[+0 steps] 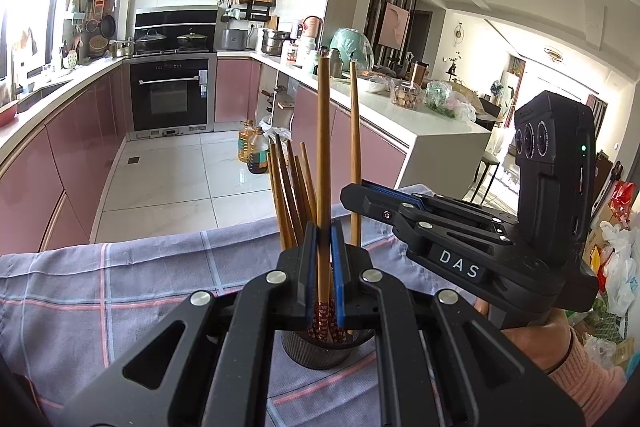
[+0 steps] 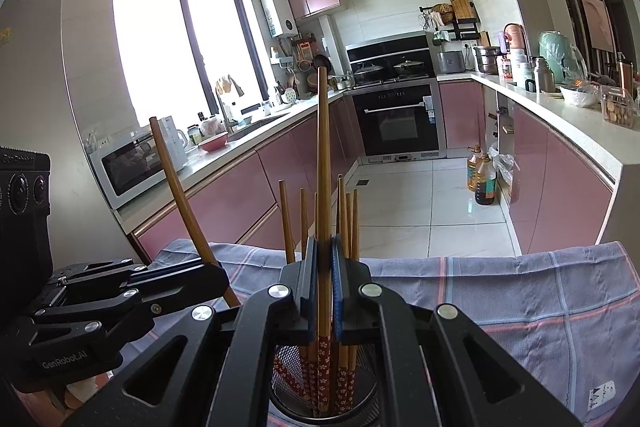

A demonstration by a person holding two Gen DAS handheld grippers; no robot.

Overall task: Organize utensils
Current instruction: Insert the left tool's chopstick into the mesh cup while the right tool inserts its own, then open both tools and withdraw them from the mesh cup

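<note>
From the left wrist, the left tool [image 1: 323, 275] has its blue-padded fingers [image 1: 310, 267] closed on a long brown wooden chopstick with a red flowered end [image 1: 323, 167], held upright with that end down in the round dark mesh holder [image 1: 320, 351]. The holder stands on the surface under a blue-grey checked cloth with pink lines [image 1: 120, 283], near the cloth's far edge. More chopsticks of the same kind [image 1: 292, 187] lean in the holder behind the fingers. At right, the right tool [image 1: 360, 193] reaches in from the side — another long chopstick [image 1: 354, 147] rises at its tip. From the right wrist, the right tool [image 2: 324, 287] is clamped on an upright chopstick [image 2: 323, 167] whose flowered end sits in the mesh holder [image 2: 288, 379], among the other chopsticks [image 2: 347, 219]. At left, the left tool [image 2: 208, 269] holds a slanted chopstick [image 2: 180, 187] — its lower end passes behind the fingers.
</note>
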